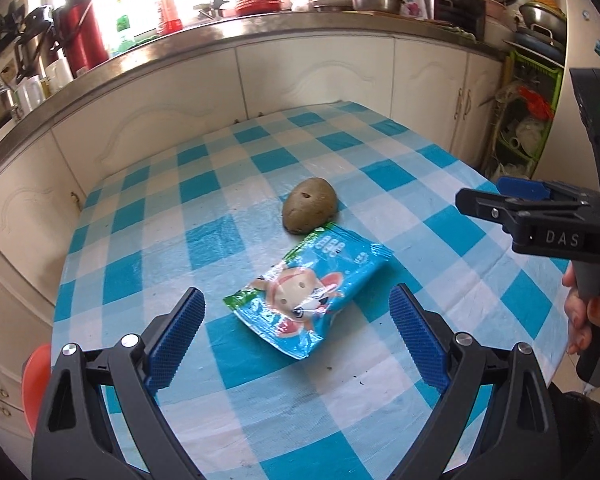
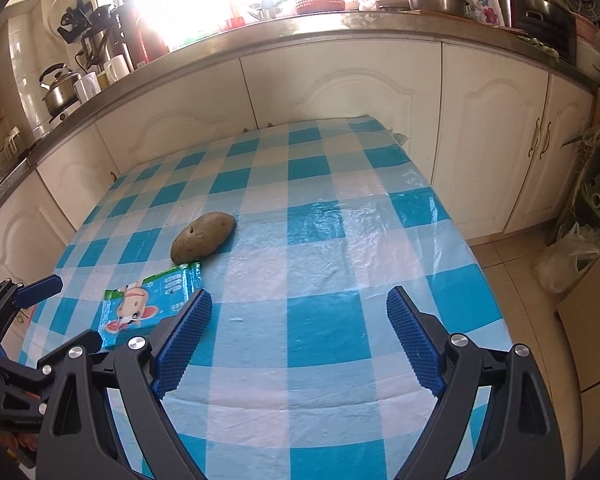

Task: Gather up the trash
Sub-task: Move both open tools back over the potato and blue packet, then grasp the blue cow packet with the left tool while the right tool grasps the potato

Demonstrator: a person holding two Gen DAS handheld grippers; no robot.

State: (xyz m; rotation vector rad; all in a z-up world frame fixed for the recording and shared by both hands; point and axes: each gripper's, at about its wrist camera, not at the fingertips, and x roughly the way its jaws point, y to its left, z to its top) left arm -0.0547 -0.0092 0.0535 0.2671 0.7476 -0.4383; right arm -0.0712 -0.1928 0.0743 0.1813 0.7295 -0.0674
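The table (image 1: 260, 420) wears a shiny blue and white cloth. A potato (image 1: 309, 210) sits on it, touching the top end of a flat snack bag (image 1: 308, 294), which is the trash. The left gripper (image 1: 296, 336) hangs over the bag, spread wide and holding nothing. The right gripper (image 2: 298, 340) is spread wide too, over bare cloth beside the bag. The bag is thin and lies flat, so I think the fingers (image 1: 178, 336) could slide off it, pinch the cloth, or bump the potato away.
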